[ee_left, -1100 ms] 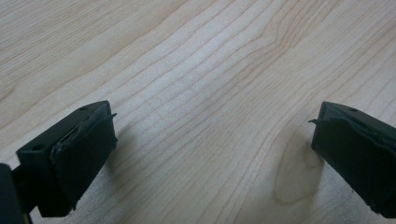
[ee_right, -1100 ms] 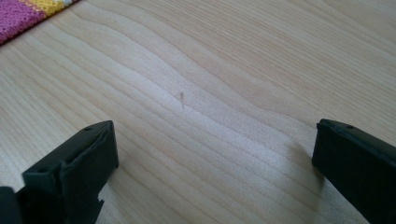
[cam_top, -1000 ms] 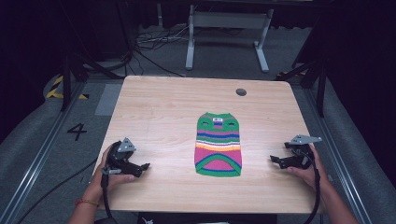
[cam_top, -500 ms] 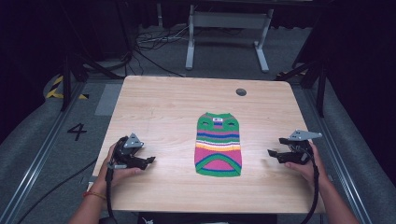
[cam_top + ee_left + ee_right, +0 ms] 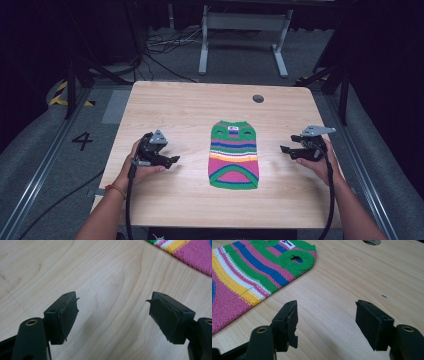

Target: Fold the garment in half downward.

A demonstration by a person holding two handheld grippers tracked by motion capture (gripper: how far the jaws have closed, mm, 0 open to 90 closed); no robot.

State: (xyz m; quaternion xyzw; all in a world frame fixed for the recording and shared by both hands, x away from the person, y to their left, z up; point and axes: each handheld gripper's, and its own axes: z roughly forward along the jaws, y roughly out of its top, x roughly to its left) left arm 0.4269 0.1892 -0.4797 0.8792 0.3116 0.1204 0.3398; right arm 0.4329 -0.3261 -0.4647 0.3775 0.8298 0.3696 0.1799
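Both tools edged inward toward striped knit garment [image 5: 234, 155]; left tool [image 5: 172, 160], right tool [image 5: 284, 149] jaws wide, empty.

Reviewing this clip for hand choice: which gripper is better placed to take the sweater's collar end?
Right, probably. The right gripper sits level with the striped sweater's collar half, open; the left gripper is nearer the hem.

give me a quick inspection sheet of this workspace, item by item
surface: light wooden table, round hole near its far edge
job's things: striped knitted garment flat at the centre, untouched
clutter: nothing seen
grippers: left gripper and right gripper both open, one on each side of the garment, apart from it
cables: a black cable trails from the left gripper, more lie on the floor beyond the table
surroundings: grey floor, metal stand, number 4 on the floor
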